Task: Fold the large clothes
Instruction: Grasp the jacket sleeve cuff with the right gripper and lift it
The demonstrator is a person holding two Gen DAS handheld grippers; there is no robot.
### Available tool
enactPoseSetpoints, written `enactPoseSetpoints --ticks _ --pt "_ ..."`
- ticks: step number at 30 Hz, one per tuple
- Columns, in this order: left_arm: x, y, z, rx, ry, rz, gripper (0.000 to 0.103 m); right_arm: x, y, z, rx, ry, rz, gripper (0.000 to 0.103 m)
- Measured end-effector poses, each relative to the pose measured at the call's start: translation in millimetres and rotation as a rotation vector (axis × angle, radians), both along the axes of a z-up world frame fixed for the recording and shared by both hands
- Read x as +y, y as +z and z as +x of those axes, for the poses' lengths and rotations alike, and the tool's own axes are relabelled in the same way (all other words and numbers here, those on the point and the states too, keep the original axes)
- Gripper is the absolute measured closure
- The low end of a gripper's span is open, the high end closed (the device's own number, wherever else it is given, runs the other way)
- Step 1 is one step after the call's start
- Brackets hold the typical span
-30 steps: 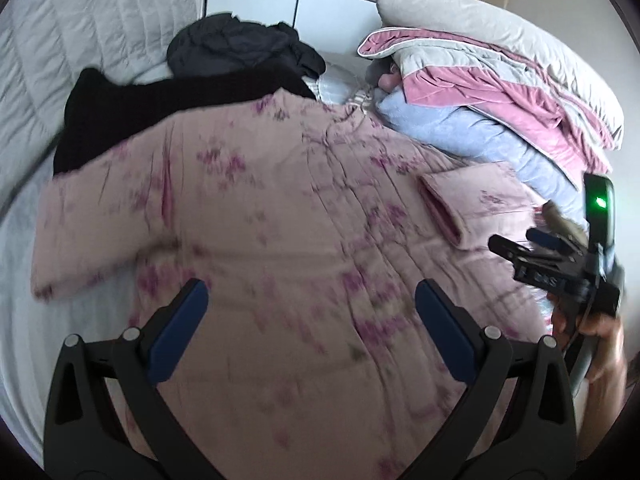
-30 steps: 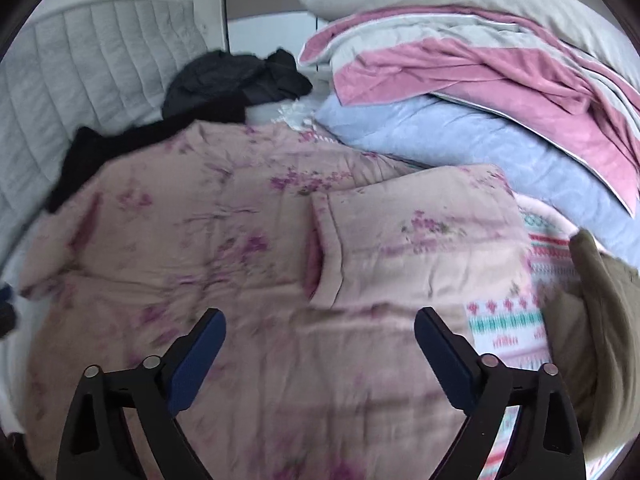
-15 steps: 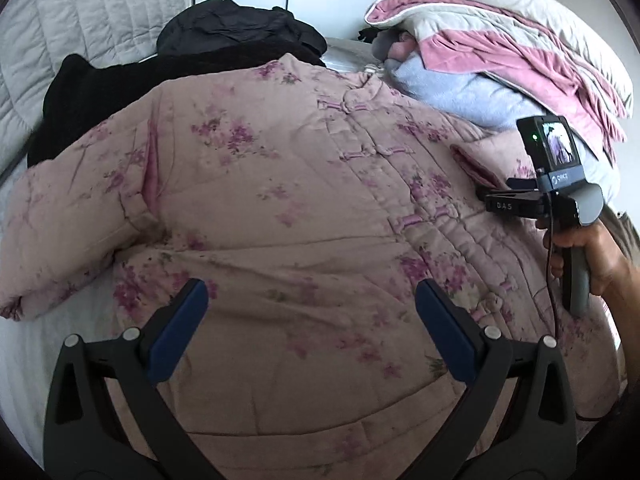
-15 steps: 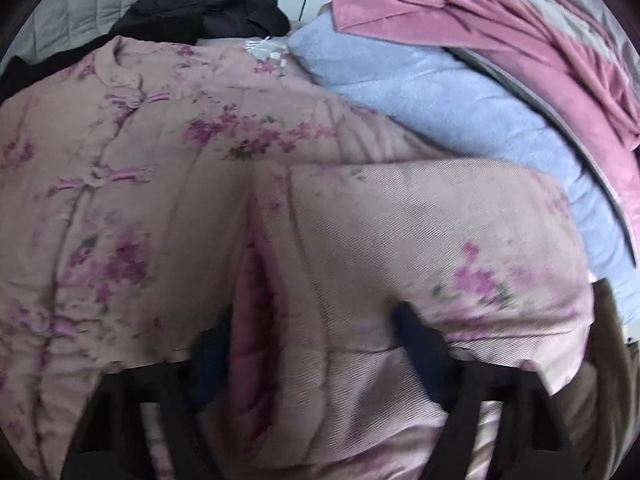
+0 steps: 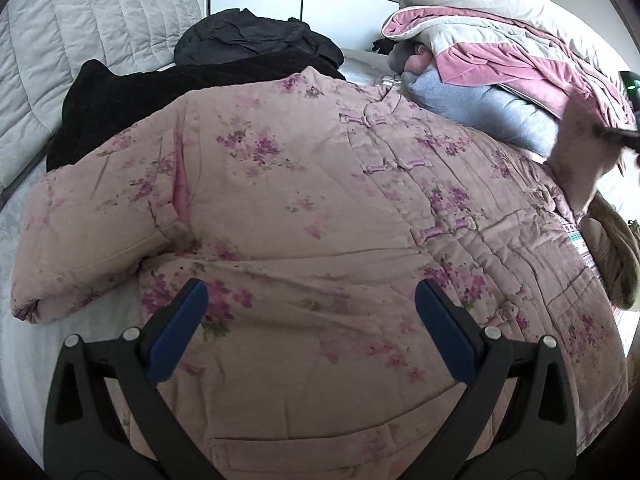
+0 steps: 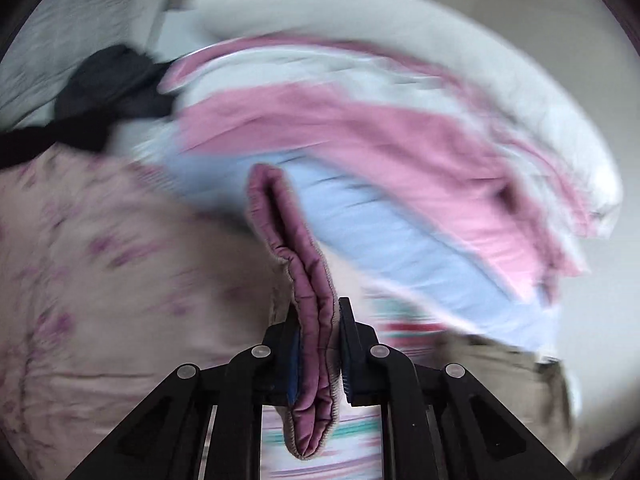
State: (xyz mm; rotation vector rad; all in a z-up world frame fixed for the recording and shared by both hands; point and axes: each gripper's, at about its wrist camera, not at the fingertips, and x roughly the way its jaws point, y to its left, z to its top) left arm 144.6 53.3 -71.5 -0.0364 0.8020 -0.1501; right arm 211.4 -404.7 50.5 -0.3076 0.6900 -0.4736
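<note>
A pink quilted floral jacket (image 5: 304, 208) lies front up on the bed, knot buttons down its middle, its left sleeve (image 5: 92, 248) stretched out to the left. My left gripper (image 5: 310, 312) is open and hovers over the jacket's lower part, touching nothing. My right gripper (image 6: 318, 344) is shut on the cuff (image 6: 308, 312) of the jacket's right sleeve, whose pink lining shows between the pads. In the left wrist view that sleeve (image 5: 576, 152) is lifted at the far right, with the right gripper (image 5: 618, 134) partly cut off by the edge. The right wrist view is blurred by motion.
Black clothes (image 5: 168, 84) lie behind the jacket by the grey quilted headboard (image 5: 80, 32). A stack of pink, grey and blue bedding (image 5: 500, 60) rises at the back right. A tan garment (image 5: 612, 256) and a patterned cloth (image 6: 360, 432) lie at the right.
My right gripper has closed on the sleeve cuff and lifted it up off the jacket. My left gripper stays open and has shifted only slightly over the jacket.
</note>
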Motion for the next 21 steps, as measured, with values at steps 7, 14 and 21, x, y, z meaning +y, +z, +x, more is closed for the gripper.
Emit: enactPoseSetpoints --ticks 7,14,21 --pt "0 -4 4 0.001 0.011 0.032 0.000 -139 37 -27 -0.057 -0.282 0.013 0.089" --pt "4 -8 8 0.010 0.030 0.054 0.000 -238 24 -38 -0.031 -0.470 -0.003 0.090" --pt "16 -6 16 0.011 0.091 0.092 0.000 -281 -6 -21 0.006 -0.573 -0.038 0.091"
